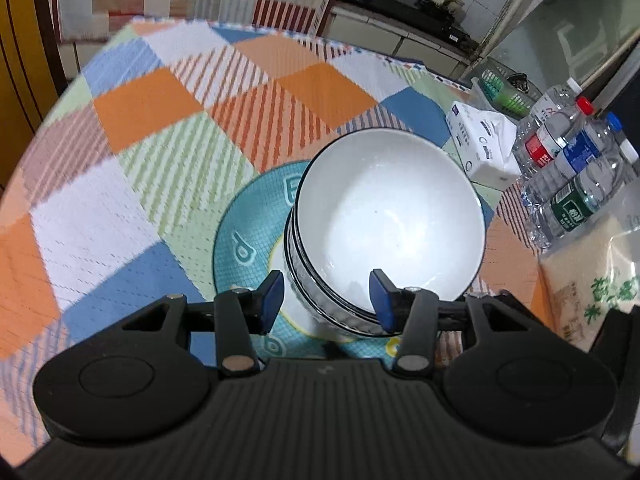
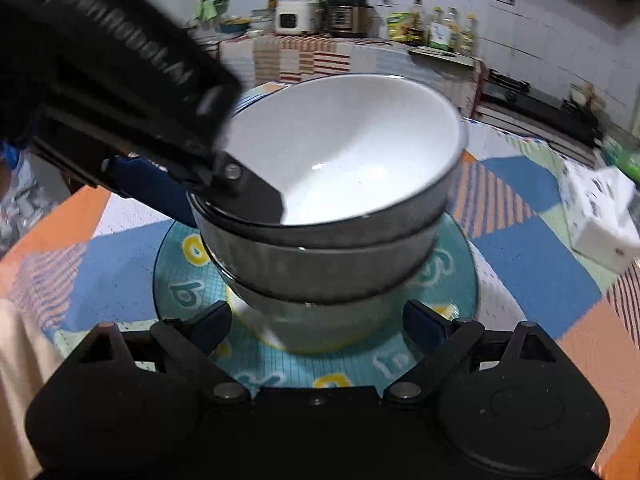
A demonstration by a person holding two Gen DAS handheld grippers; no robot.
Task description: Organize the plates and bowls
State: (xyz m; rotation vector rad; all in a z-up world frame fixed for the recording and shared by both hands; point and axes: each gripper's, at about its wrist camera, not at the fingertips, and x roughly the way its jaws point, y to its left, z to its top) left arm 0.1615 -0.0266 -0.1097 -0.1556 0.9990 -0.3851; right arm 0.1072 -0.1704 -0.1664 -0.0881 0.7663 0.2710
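Observation:
A stack of three white bowls [image 1: 388,216] with dark rims stands on a teal patterned plate [image 1: 248,236] on the checked tablecloth. My left gripper [image 1: 326,300] is open, its blue pads either side of the near rim of the top bowl. In the right wrist view the left gripper's finger [image 2: 248,196] reaches over the top bowl [image 2: 344,148] rim. My right gripper [image 2: 316,324] is open and empty, close in front of the bottom bowl, above the plate [image 2: 448,280].
A white tissue box [image 1: 484,140], several water bottles [image 1: 572,168] and a bag of rice [image 1: 592,280] lie at the table's right side. A green basket [image 1: 500,88] sits behind them. A kitchen counter with appliances [image 2: 344,12] runs along the far wall.

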